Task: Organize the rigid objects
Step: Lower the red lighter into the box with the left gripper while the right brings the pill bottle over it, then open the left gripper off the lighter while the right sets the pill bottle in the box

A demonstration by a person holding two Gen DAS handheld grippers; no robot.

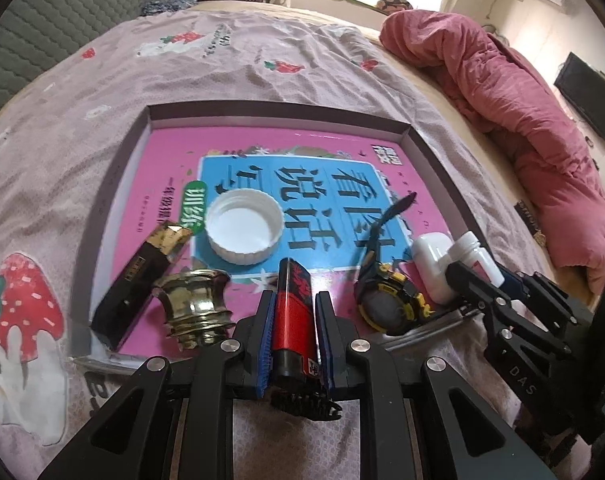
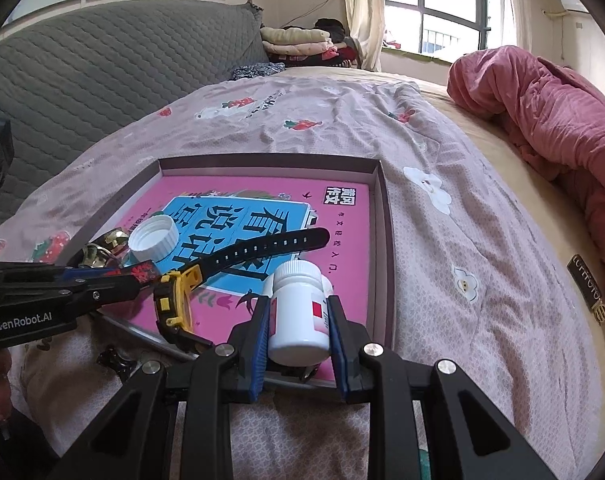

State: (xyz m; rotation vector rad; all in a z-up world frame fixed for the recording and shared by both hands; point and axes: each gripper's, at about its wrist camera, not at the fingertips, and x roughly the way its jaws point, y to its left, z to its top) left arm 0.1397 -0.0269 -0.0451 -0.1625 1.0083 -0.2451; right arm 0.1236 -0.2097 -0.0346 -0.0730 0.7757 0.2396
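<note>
A shallow box [image 1: 278,111] with a pink book inside lies on the bed. My left gripper [image 1: 293,300] is shut on a red and black lighter [image 1: 293,312] at the box's near edge. My right gripper [image 2: 298,304] is shut on a white pill bottle [image 2: 298,316] over the box's near right corner; the bottle also shows in the left wrist view [image 1: 480,256]. In the box lie a white cap [image 1: 244,226], a black and gold lipstick case [image 1: 142,280], a brass knob [image 1: 194,300], a black and yellow watch [image 1: 390,300] and a white earbud case [image 1: 432,260].
The bed has a pink strawberry-print sheet [image 2: 442,240]. A rolled red quilt [image 1: 522,120] lies on the right side. A grey quilted headboard [image 2: 82,68] stands at the left, with folded clothes [image 2: 298,44] beyond it.
</note>
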